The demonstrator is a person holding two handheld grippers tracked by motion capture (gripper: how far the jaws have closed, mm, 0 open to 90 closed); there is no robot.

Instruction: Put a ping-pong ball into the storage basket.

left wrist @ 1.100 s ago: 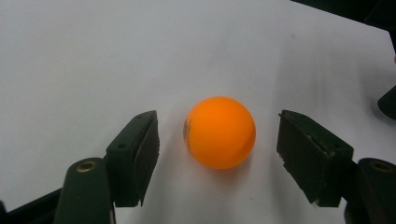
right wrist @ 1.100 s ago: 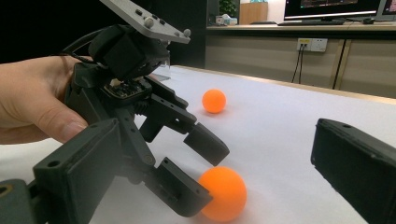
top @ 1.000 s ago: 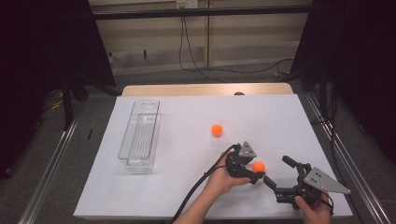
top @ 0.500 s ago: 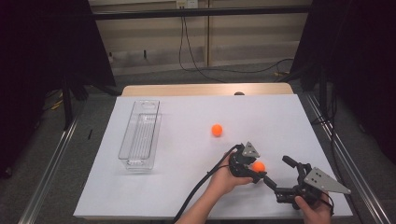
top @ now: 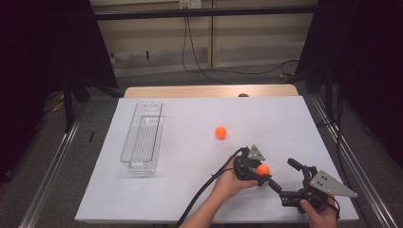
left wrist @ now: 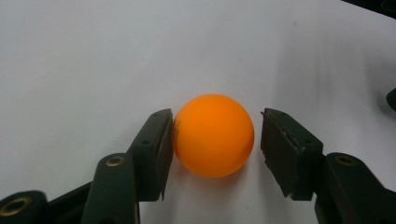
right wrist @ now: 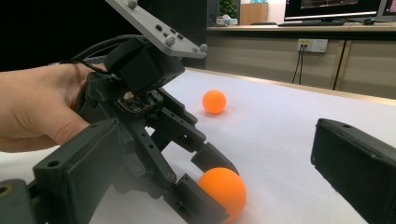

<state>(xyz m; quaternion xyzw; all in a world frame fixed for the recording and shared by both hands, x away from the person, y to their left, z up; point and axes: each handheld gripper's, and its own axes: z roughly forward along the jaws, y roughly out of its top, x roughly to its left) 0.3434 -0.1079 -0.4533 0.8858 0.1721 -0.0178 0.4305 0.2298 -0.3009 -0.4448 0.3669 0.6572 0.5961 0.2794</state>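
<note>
Orange and glossy, the near ball [left wrist: 214,135] sits on the white worktop [top: 190,190] close to its front edge, toward the front right corner, bracketed by the jaws of the left tool [left wrist: 215,140]. In the left gripper view one jaw touches or all but touches the ball's side, while the other stands off with a sliver of white showing between, so the tool is spread around the ball and not yet pinching it.

That lopsided contact is the main risk, as I judge it. A light, round ball on a smooth sheet will roll at the first one-sided push; if the touching jaw leads as the tool closes, the ball may squirt forward out of the gap toward the right tool [top: 290,178], which waits just beside it with its jaws wide apart. Closing above or below the ball's widest line could also pop it out downward or upward.

Farther out, a second orange ball [top: 220,132] lies near the middle of the worktop, well apart from both tools. The clear bin [top: 141,137], standing along the left edge, looks like the likely destination; its narrow mouth and the long carry across the worktop mean a weak pinch could drop the ball on the way, and it would then run off freely.
</note>
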